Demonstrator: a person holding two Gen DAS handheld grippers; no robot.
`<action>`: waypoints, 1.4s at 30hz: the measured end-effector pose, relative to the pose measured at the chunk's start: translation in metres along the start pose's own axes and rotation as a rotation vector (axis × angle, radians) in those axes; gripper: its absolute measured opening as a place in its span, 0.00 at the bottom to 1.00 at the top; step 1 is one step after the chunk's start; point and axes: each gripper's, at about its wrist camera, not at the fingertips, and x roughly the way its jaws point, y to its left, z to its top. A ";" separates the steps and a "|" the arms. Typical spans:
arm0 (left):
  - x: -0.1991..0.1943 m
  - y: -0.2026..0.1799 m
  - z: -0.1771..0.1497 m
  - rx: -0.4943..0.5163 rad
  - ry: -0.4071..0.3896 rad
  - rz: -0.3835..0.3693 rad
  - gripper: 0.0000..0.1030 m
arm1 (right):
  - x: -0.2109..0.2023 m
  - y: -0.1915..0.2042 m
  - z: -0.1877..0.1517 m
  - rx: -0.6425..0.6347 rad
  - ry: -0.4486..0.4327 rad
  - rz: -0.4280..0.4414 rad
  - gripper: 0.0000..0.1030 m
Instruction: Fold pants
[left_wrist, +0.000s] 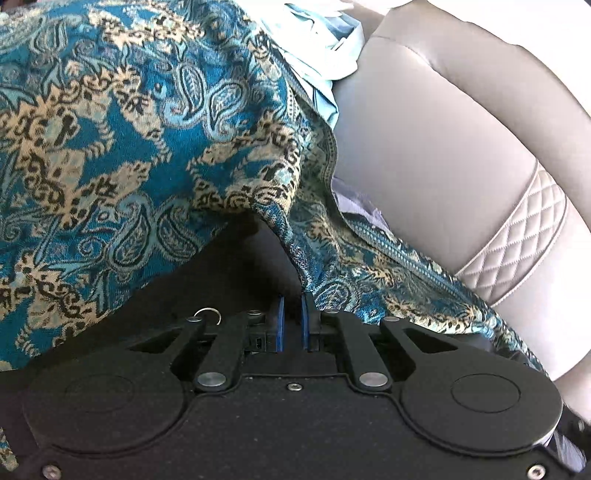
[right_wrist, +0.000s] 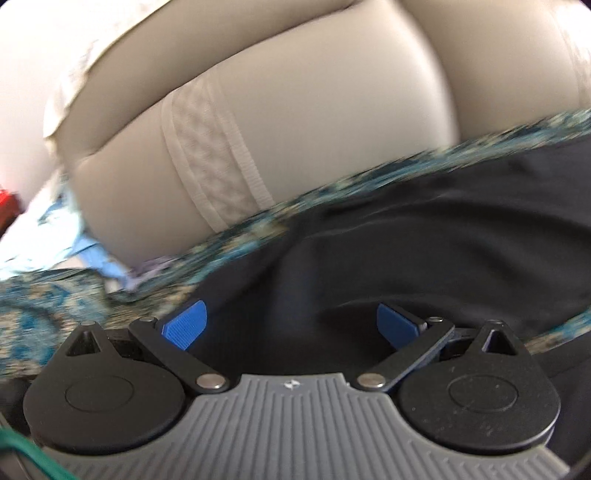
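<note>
My left fingers (left_wrist: 292, 314) are pinched shut on a fold of the patterned cloth (left_wrist: 122, 122). My right fingers (right_wrist: 291, 325) are wide open, with the dark pants (right_wrist: 424, 258) right under them, so the right hand is nearer. The pants stretch sideways along the sofa's (right_wrist: 295, 110) back cushions.

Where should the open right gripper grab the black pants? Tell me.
Grip the raised fold of the black pants ahead of the right gripper, coming in from the near side. The ridge stands up from the flat cloth, giving both pads something to pinch.
</note>
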 end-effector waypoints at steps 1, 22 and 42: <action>0.001 0.003 0.000 -0.006 0.005 -0.008 0.08 | 0.007 0.006 -0.002 0.017 0.020 0.044 1.00; 0.008 0.019 0.019 0.040 0.026 -0.127 0.13 | 0.120 0.085 -0.006 0.125 0.138 0.011 0.14; -0.019 0.022 0.000 0.019 0.054 -0.332 0.62 | 0.013 0.105 -0.057 -0.164 -0.247 -0.017 0.05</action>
